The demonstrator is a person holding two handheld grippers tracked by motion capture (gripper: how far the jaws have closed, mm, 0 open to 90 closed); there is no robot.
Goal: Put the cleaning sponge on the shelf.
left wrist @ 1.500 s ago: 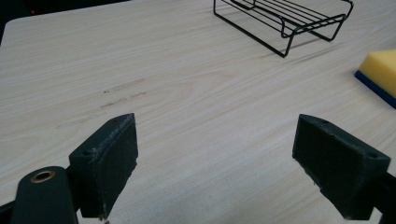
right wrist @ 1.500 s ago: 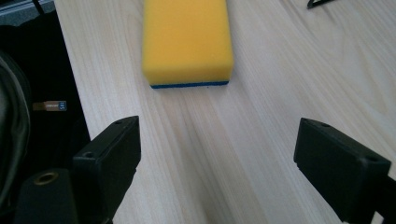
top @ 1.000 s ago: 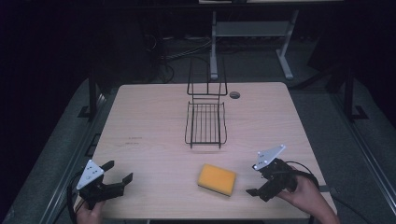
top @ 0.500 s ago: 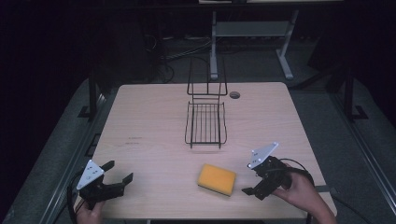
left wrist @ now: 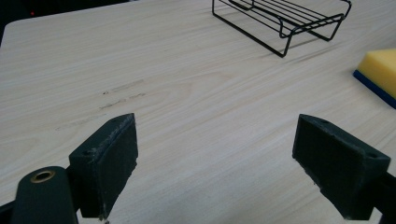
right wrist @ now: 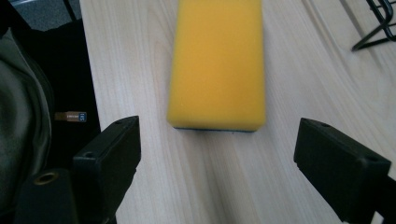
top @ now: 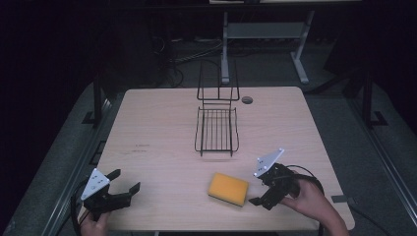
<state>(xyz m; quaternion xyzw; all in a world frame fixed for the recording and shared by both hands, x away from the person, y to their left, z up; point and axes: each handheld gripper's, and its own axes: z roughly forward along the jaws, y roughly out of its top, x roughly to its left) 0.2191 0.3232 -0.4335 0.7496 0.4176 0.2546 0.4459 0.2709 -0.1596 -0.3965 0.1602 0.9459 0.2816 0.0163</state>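
In the high view, the right gripper (top: pixel 263 194) is held low over the table (top: pixel 162 162) with its jaws spread wide, and nothing is pinched between them. The sponge (top: pixel 227 189) is seen just in front of these jaws, near but not touching. It is a flat rectangular block with a yellow top, lying flat on the wood. The left gripper (top: pixel 123 191) is held at the near left corner, well apart from the sponge, and its jaws are also spread with nothing between them. A black wire rack (top: pixel 217 129) stands farther away, beyond both grippers.

In the left gripper view, the two jaws are seen wide apart over bare wood. The sponge (left wrist: pixel 379 72) is found far ahead on the right side, and a thin blue layer is visible under its yellow body. The wire rack (left wrist: pixel 285 21) is seen ahead, beyond the sponge.

In the right gripper view, the sponge (right wrist: pixel 218 63) is placed straight ahead of the open jaws, with its short end turned toward them. Its yellow surface looks smooth, and a dark blue edge is shown at the bottom.
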